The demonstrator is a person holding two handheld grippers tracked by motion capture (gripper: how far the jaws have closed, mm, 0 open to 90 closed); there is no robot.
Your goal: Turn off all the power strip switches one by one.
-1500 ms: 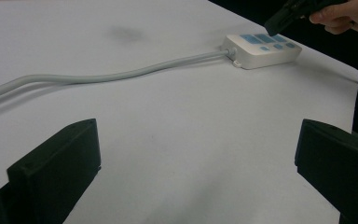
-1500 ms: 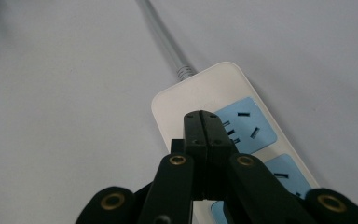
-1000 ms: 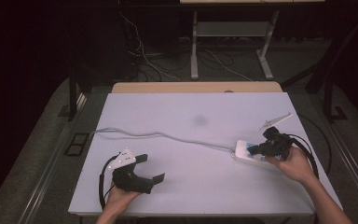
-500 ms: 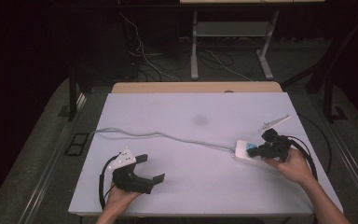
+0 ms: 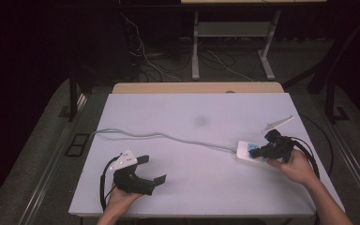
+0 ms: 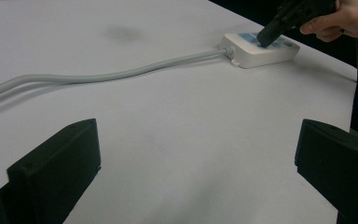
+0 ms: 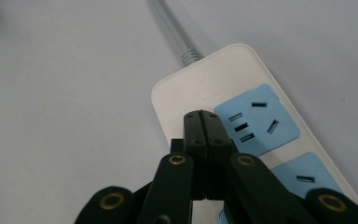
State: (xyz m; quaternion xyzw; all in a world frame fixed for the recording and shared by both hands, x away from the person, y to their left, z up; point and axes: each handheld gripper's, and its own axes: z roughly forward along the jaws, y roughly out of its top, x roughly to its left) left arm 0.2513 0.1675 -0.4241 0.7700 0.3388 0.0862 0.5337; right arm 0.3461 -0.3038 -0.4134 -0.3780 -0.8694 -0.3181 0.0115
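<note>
A white power strip with blue sockets lies at the right of the white table. Its grey cable runs left across the top. My right gripper is shut with nothing between its jaws, and its tip rests on the strip's top beside the first blue socket. In the right gripper view the two closed fingertips press together over the strip's white end. My left gripper lies near the table's front left, jaws wide open and empty, pointing toward the strip.
A small white piece lies at the right edge, behind the strip. A faint dark smudge marks the table's middle. Black cable loops trail from each gripper. Behind the table stand a wooden edge and a desk frame with floor cables.
</note>
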